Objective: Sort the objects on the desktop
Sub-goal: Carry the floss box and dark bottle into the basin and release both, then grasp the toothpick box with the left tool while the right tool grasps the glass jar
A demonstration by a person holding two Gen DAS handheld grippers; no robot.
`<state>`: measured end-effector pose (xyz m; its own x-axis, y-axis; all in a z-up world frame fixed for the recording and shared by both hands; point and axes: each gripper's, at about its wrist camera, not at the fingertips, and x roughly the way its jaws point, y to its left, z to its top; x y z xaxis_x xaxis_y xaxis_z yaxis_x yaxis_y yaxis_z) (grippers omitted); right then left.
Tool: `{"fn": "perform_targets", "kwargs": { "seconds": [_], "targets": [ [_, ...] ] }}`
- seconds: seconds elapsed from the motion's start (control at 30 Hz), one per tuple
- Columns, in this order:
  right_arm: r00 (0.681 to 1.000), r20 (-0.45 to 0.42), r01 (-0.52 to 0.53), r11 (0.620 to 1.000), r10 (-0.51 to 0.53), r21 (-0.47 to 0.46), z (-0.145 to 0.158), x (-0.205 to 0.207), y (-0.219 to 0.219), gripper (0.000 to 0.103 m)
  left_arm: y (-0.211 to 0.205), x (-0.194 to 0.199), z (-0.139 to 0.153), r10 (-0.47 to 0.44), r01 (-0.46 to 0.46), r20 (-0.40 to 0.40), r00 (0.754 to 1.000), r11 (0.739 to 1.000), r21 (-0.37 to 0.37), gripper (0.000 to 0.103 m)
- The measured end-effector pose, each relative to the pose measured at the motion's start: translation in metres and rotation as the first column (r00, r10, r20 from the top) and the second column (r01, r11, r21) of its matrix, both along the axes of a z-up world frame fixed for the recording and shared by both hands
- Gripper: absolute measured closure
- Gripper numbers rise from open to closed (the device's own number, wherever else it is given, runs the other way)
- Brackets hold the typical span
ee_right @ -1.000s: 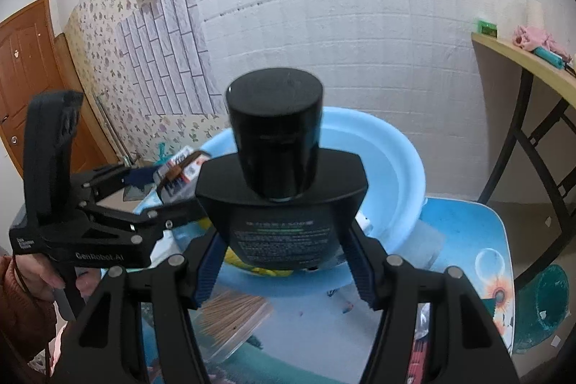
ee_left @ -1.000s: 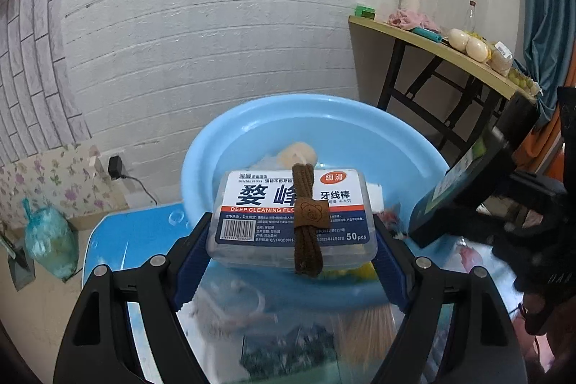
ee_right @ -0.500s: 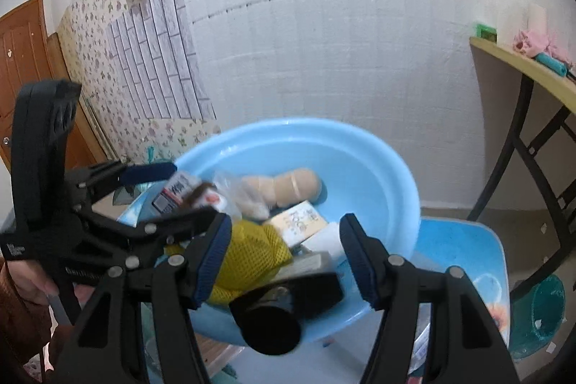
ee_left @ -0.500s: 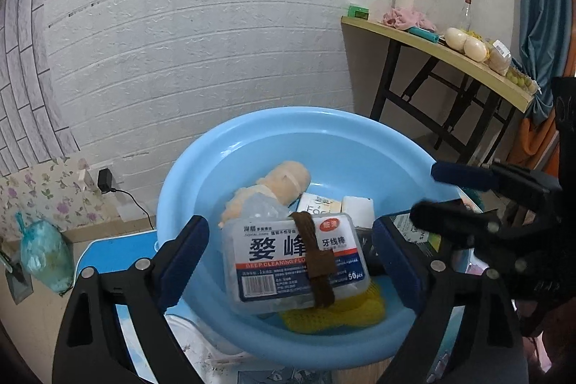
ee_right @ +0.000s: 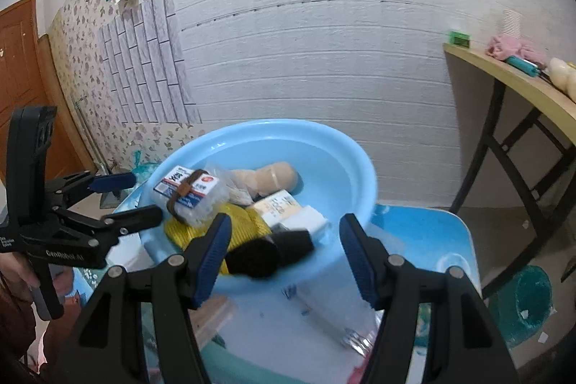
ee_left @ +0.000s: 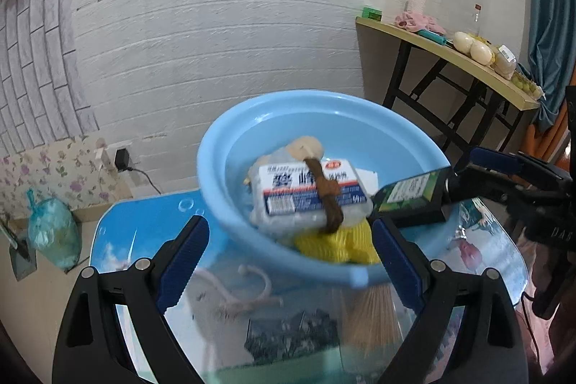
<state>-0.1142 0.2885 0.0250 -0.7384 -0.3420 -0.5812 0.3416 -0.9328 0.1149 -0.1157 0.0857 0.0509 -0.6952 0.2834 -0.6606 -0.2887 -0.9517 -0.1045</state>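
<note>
A light blue basin [ee_left: 230, 146] stands on the blue table and also shows in the right wrist view [ee_right: 345, 153]. In it lie a clear dental floss box [ee_left: 309, 193] with a brown strap, a yellow net bag [ee_left: 338, 245], a beige roll [ee_right: 270, 175] and small white boxes [ee_right: 280, 204]. A black bottle [ee_right: 270, 251] with a green label [ee_left: 410, 195] lies at the basin's near rim. My left gripper [ee_left: 291, 254] is open and empty in front of the basin. My right gripper [ee_right: 284, 251] is open, with the bottle lying between its fingers but not gripped.
A bundle of thin wooden sticks [ee_left: 370, 315], a cord [ee_left: 248, 290] and a card [ee_left: 291, 337] lie on the table before the basin. A wooden side table [ee_left: 450, 60] with items stands at the right. A white wall is behind. A teal bin [ee_right: 522, 297] is on the floor.
Both grippers opened and let go: the floss box and the black bottle dropped into the basin. Both grippers have pulled back from the basin.
</note>
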Motion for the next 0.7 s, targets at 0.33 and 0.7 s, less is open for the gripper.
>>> {"fn": "perform_targets", "kwargs": {
  "seconds": [0.33,0.7],
  "targets": [
    [0.993,-0.009,0.119,0.991,-0.119,0.066,-0.003,0.013,0.021,0.041,-0.011,0.031,-0.011,0.037,-0.038,0.032,0.999,0.999,0.003,0.011],
    [0.962,0.1,0.252,0.967,-0.254,0.036,-0.024,0.021,0.068,0.041,-0.012,0.054,-0.032,0.049,-0.049,0.085,0.995,0.999,0.0,0.011]
  ]
}}
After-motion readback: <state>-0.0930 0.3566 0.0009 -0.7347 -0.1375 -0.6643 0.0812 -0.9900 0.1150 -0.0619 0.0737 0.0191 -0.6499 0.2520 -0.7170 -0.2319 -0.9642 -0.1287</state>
